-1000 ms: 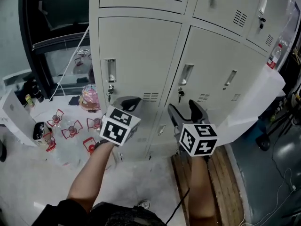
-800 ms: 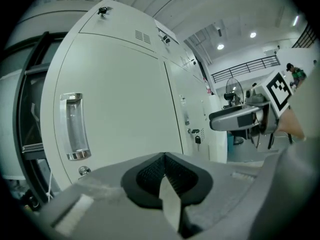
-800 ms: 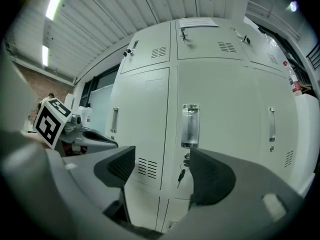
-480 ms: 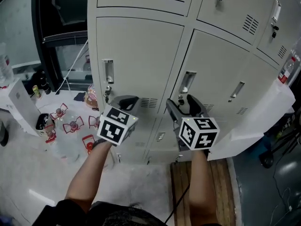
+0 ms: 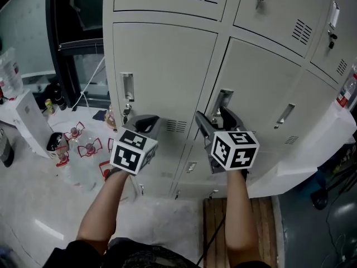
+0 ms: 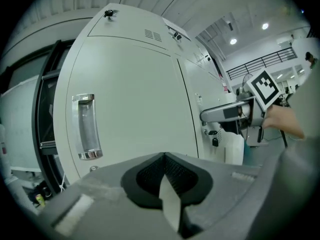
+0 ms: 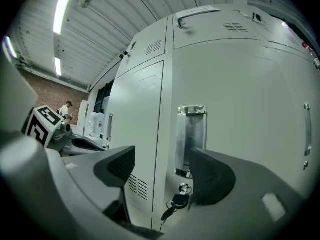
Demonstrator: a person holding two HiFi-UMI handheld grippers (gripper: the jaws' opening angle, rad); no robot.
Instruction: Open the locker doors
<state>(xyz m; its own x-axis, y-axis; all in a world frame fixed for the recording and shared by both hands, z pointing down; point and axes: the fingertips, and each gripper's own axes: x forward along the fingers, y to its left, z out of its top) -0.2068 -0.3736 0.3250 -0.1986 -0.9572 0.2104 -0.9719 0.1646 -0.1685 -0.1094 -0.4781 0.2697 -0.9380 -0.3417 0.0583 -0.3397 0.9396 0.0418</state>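
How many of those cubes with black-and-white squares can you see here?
2. One cube rides on the left hand-held gripper; the other cube on the right hand-held gripper, both in front of the lockers. None seems hidden.

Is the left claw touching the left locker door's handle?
Apart: in the left gripper view, bare door separates the shut left claw from the handle.

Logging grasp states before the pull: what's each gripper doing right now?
Left gripper: shut, empty.
Right gripper: open, empty, in front of the grey locker door's recessed metal handle.
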